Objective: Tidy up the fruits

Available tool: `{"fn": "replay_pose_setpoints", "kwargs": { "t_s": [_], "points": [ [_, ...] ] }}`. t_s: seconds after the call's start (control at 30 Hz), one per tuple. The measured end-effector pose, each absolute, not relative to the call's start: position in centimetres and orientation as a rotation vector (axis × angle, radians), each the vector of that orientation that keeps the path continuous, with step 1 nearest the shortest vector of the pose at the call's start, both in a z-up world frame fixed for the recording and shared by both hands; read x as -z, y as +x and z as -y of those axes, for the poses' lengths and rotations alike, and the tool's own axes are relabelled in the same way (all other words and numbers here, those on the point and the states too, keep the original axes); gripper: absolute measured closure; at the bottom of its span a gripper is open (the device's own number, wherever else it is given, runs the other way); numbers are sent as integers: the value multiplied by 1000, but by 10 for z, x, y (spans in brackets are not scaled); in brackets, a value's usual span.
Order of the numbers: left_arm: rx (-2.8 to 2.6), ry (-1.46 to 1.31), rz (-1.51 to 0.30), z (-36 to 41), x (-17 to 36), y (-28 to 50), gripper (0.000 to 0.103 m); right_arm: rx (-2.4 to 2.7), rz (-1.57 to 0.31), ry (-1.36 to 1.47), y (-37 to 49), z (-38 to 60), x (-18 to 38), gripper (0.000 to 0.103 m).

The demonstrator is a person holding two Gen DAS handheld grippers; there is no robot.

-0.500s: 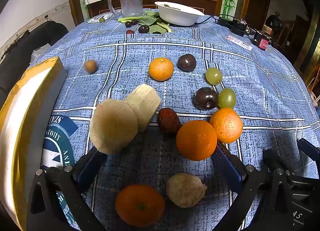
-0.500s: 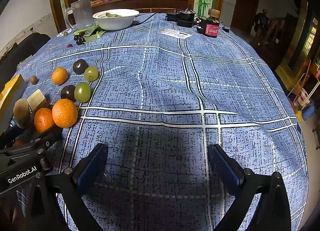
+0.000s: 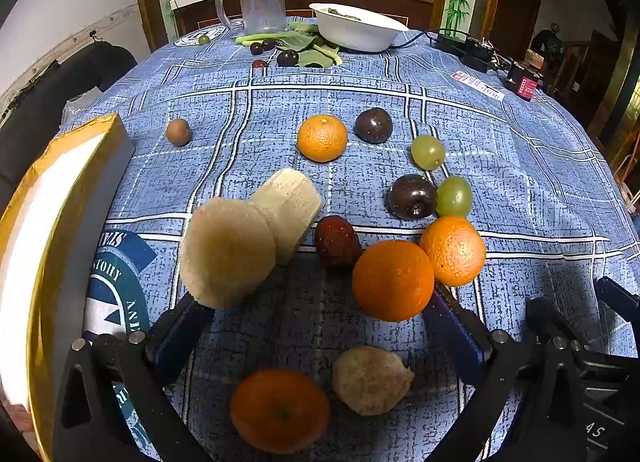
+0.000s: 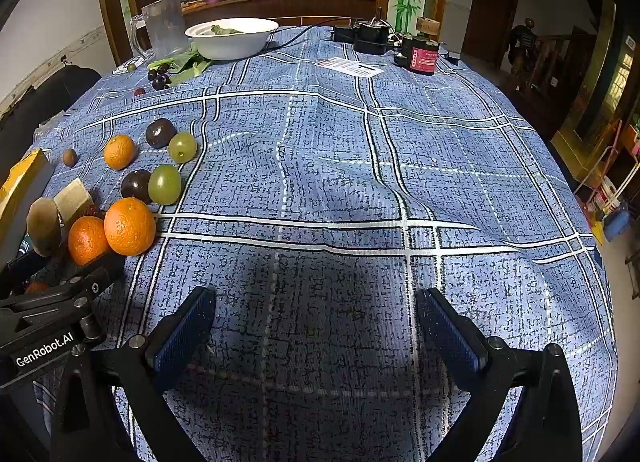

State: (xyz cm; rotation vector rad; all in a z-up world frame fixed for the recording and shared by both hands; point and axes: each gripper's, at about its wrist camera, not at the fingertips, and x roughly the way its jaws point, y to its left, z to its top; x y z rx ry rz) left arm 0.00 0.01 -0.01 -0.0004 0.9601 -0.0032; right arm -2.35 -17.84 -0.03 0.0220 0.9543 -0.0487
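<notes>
Evidently poised to begin sorting, the left gripper hangs with jaws spread wide and empty above the scattered round oranges, dark plums and green grapes, while the right gripper, equally agape, holds nothing over the bare blue checked tablecloth.

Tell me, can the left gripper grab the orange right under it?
Probably yes. The left gripper is open, and the orange lies between its fingers with nothing on top. A rough beige fruit sits close beside it and might get nudged.
</notes>
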Motion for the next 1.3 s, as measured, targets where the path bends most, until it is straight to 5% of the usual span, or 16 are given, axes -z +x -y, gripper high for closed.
{"fn": "replay_pose_setpoints", "kwargs": {
  "t_s": [0.93, 1.3],
  "points": [
    [78, 9, -1063, -13, -7, -7, 1, 70, -1024, 42, -23, 183, 2, 1],
    [51, -54, -743, -47, -82, -92, 3, 59, -861, 122, -70, 168, -38, 1]
  ]
}}
